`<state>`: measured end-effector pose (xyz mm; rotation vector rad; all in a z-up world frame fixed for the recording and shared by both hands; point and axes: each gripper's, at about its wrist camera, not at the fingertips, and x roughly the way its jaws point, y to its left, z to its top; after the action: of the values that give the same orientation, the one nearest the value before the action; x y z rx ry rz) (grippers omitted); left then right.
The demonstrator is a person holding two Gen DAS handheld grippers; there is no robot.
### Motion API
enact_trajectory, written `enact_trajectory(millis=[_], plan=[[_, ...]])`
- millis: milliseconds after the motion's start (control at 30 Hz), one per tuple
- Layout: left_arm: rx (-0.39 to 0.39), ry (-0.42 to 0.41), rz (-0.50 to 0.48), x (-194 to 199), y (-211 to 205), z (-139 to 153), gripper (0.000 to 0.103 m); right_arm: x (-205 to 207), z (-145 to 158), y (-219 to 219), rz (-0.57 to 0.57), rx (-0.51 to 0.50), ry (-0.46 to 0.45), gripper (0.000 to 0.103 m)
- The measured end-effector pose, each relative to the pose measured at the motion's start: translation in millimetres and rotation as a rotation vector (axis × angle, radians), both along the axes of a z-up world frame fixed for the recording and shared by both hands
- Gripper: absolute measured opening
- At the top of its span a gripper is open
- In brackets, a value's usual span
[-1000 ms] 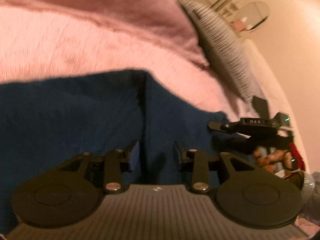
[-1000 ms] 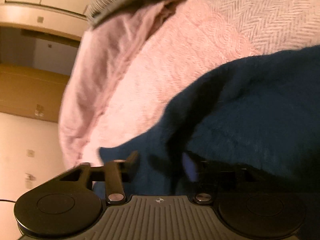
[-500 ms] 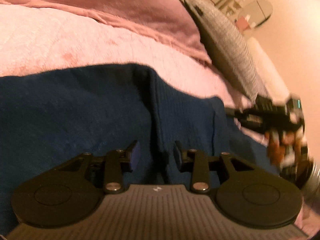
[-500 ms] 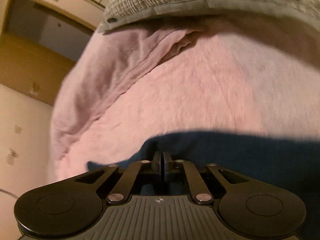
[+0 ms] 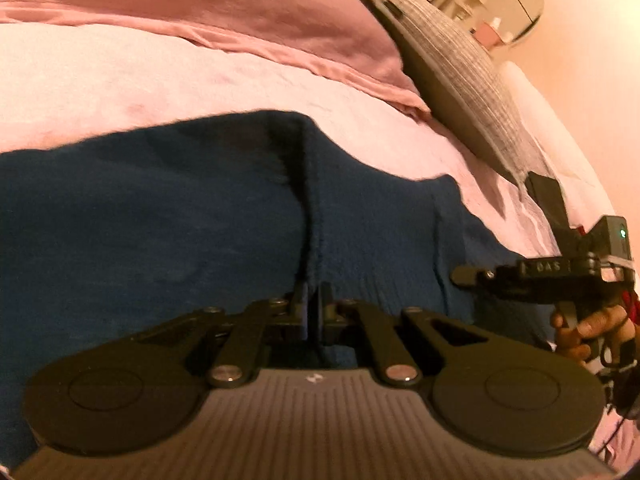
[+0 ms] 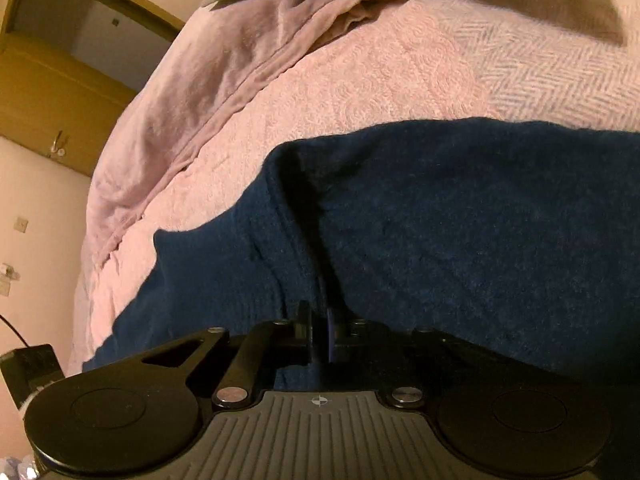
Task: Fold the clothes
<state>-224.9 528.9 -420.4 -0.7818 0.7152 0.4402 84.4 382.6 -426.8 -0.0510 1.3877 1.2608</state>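
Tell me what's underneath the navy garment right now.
The navy garment lies on a pink textured bedspread, which shows all around its far edge. Whatever sits directly beneath the garment's middle is covered, so I cannot tell if anything else lies there.

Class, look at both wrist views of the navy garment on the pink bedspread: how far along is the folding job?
Done: the navy garment is spread out on the pink bedspread; a raised ridge runs along it, perhaps a first fold. In hand: the left claw and the right claw are each pinched shut on its cloth near the edge. Left: carrying that edge over and finishing; no neat folded stack shows yet.
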Motion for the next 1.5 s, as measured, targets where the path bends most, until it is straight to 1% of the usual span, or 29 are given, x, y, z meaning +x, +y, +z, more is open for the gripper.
enact_trajectory(millis=[133,200,267,333,400,433,467,533,567,600,633,667,700,767,800,867,933,1033,1067,1100,1167,1200,1233,1333,1400,1433,1500], plan=[[0.02,0.073,-0.005,3.0,-1.4,-1.1,0.003,-10.7,1.1,2.1,0.026,-0.05,-0.062,0.006],[0.05,0.078,-0.002,0.8,-5.0,9.9,0.004,-19.3,16.6,1.1,0.036,-0.05,-0.133,0.024],[0.094,0.062,0.02,-6.5,-11.6,23.3,0.005,-29.8,35.9,-4.5,0.029,-0.032,-0.246,0.031],[0.139,0.031,0.041,-14.0,-19.7,35.9,0.005,-43.6,53.8,-13.0,0.028,0.003,-0.359,0.031],[0.149,-0.02,0.036,-12.1,-28.3,39.0,0.006,-59.2,59.2,-17.4,0.065,0.037,-0.423,0.031],[0.139,-0.022,0.02,-7.6,-31.0,35.9,0.006,-65.1,55.7,-17.0,0.087,0.031,-0.435,0.031],[0.118,0.006,-0.015,0.5,-33.9,26.5,0.006,-69.0,47.6,-14.4,0.107,0.004,-0.435,0.031],[0.106,0.082,-0.051,12.4,-37.5,6.2,0.006,-75.1,30.3,-7.7,0.137,-0.068,-0.433,0.031],[0.091,0.073,-0.03,10.5,-35.5,3.2,0.006,-75.1,23.4,-3.9,0.132,-0.107,-0.428,0.031],[0.075,0.062,-0.006,8.0,-33.1,0.8,0.005,-74.6,23.4,-3.9,0.118,-0.111,-0.416,0.031],[0.06,0.022,0.038,0.0,-29.8,6.7,0.006,-73.7,28.6,-5.9,0.102,-0.097,-0.401,0.031],[0.061,-0.029,0.086,-12.6,-26.9,15.0,0.007,-72.9,35.9,-9.3,0.088,-0.078,-0.383,0.031],[0.075,-0.058,0.134,-27.4,-24.4,23.1,0.01,-72.4,44.0,-13.5,0.077,-0.056,-0.365,0.031],[0.102,-0.101,0.242,-63.1,-17.7,38.4,0.019,-70.8,56.6,-21.2,0.059,-0.046,-0.34,0.031],[0.115,-0.115,0.302,-84.4,-13.4,45.5,0.02,-70.2,60.2,-24.4,0.05,-0.056,-0.332,0.031],[0.142,-0.101,0.453,-131.6,-2.7,54.6,0.028,-68.0,64.7,-25.7,0.029,-0.08,-0.316,0.031],[0.155,-0.075,0.621,-182.7,9.5,60.4,0.033,-67.0,68.6,-29.6,0.006,-0.11,-0.306,0.031],[0.136,-0.015,0.898,-264.2,28.8,62.6,0.036,-70.9,72.7,-30.7,-0.028,-0.144,-0.283,0.031],[0.128,0.0,0.999,-291.6,33.6,62.7,0.039,-72.7,72.0,-29.7,-0.038,-0.149,-0.276,0.031],[0.109,0.005,1.09,-315.7,38.1,62.2,0.041,-75.3,71.0,-28.6,-0.049,-0.154,-0.266,0.032],[0.053,-0.05,1.233,-357.6,47.7,58.8,0.043,-82.0,68.2,-23.3,-0.066,-0.167,-0.254,0.032],[0.034,-0.077,1.281,-372.0,52.4,56.8,0.044,-86.6,67.8,-20.4,-0.073,-0.172,-0.254,0.032],[0.016,-0.103,1.328,-386.0,57.0,54.7,0.046,-91.4,67.8,-17.5,-0.079,-0.174,-0.253,0.032],[-0.033,-0.151,1.395,-407.1,75.9,43.3,0.048,-104.9,68.3,-8.8,-0.084,-0.175,-0.242,0.032],[-0.057,-0.144,1.393,-410.3,90.3,32.8,0.048,-113.4,68.4,-3.6,-0.073,-0.177,-0.234,0.032],[-0.057,-0.137,1.394,-413.8,89.9,26.3,0.046,-117.0,68.3,-1.8,-0.065,-0.18,-0.235,0.032],[-0.036,-0.128,1.385,-409.9,96.6,20.8,0.038,-121.3,68.3,-0.7,-0.055,-0.184,-0.244,0.032]])
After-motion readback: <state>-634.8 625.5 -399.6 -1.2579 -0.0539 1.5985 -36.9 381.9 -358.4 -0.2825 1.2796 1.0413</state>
